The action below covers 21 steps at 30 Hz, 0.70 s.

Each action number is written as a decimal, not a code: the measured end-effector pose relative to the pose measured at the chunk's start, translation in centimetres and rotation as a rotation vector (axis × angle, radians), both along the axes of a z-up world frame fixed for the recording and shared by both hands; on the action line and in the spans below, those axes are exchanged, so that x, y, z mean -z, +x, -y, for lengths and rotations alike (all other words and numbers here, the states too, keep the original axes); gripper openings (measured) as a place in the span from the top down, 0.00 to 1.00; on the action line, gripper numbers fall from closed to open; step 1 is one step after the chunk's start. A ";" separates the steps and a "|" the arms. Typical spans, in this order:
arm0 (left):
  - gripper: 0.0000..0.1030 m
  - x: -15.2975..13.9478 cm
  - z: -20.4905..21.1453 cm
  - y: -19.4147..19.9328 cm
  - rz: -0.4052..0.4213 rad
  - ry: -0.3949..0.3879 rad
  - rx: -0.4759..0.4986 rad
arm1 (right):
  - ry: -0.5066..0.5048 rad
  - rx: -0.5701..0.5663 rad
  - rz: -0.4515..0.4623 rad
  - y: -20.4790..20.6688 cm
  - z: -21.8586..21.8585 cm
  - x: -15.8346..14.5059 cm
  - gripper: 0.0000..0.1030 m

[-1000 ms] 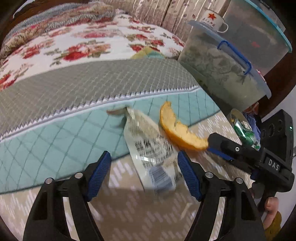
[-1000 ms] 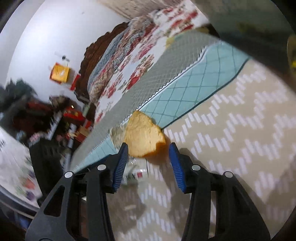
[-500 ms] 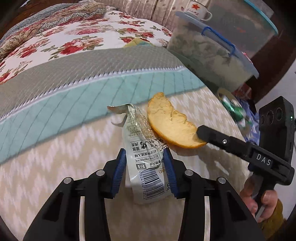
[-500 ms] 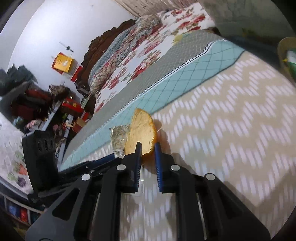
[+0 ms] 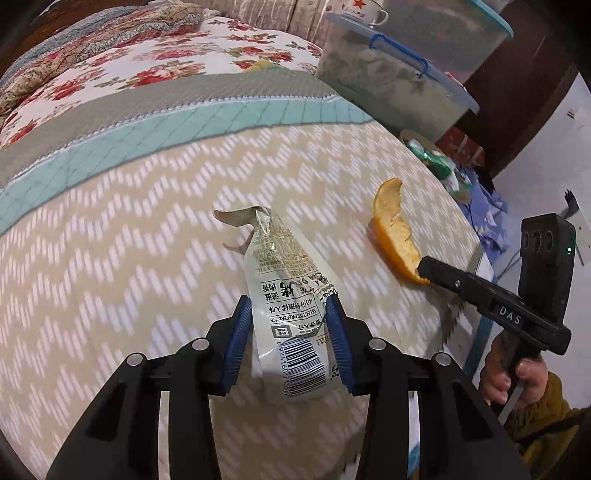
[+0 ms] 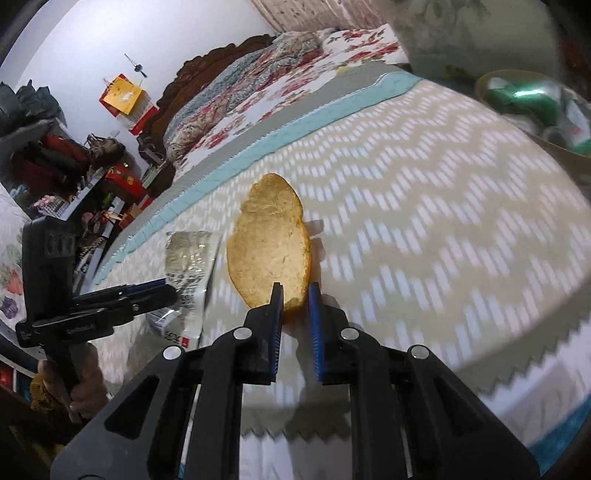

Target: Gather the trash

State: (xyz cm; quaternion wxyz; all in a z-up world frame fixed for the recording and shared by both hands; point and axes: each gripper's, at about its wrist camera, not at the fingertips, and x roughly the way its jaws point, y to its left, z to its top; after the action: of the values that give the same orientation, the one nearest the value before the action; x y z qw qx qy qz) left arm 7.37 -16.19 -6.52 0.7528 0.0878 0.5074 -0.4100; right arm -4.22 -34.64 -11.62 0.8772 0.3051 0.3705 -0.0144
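My left gripper [image 5: 290, 306] is shut on an empty silver snack wrapper [image 5: 284, 280] with a barcode, held up over the beige zigzag bedcover [image 5: 129, 266]. My right gripper [image 6: 295, 291] is shut on the near end of an orange fruit peel [image 6: 269, 251], pale inside facing me. In the left wrist view the peel [image 5: 393, 236] juts from the right gripper [image 5: 421, 267] at the right. The right wrist view shows the wrapper [image 6: 190, 266] and left gripper [image 6: 162, 288] at the left.
A beige bin holding a crushed green can [image 5: 436, 162] sits past the bed's right edge [image 6: 532, 99]. Clear lidded storage tubs [image 5: 391, 85] stand behind it with a white mug [image 5: 354, 11]. A floral quilt [image 5: 147, 62] covers the far bed. A person's hand [image 5: 513, 373] grips the right tool.
Both grippers closed on their items, the left on the wrapper and the right on the peel. Both then lifted and carried them back across the bed toward the near right edge.
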 end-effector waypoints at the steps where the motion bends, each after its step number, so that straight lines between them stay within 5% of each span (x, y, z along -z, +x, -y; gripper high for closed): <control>1: 0.61 0.0 -0.1 -0.3 0.004 0.006 0.005 | -0.009 0.003 -0.001 -0.4 -0.1 0.0 0.84; 6: 0.48 -0.8 -0.7 -0.3 0.038 0.007 -0.031 | 0.051 0.014 0.018 -1.5 0.1 0.6 0.75; 8: 0.45 -1.2 -0.7 0.3 0.041 -0.005 -0.042 | 0.058 0.023 0.046 -1.9 0.1 0.3 0.40; 9: 0.43 -1.4 -0.6 0.4 0.047 -0.011 -0.044 | 0.040 0.030 0.059 -2.3 -0.1 0.0 0.31; 12: 0.42 -1.4 0.0 1.1 0.060 -0.006 -0.048 | -0.030 0.018 0.065 -2.5 -0.9 -0.7 0.28; 18: 0.44 -0.5 1.6 1.7 0.009 -0.011 -0.035 | -0.016 0.031 0.048 -1.1 0.3 -1.0 0.30; 21: 0.57 -0.1 2.2 1.7 -0.008 -0.005 -0.026 | -0.029 0.038 0.036 0.6 1.4 -1.5 0.30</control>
State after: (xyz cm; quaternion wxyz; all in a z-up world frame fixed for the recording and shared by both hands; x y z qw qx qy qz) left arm 9.04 -18.42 -6.37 0.7561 0.0776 0.5106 -0.4020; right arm -3.59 -36.08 -10.17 0.8876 0.2995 0.3487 -0.0310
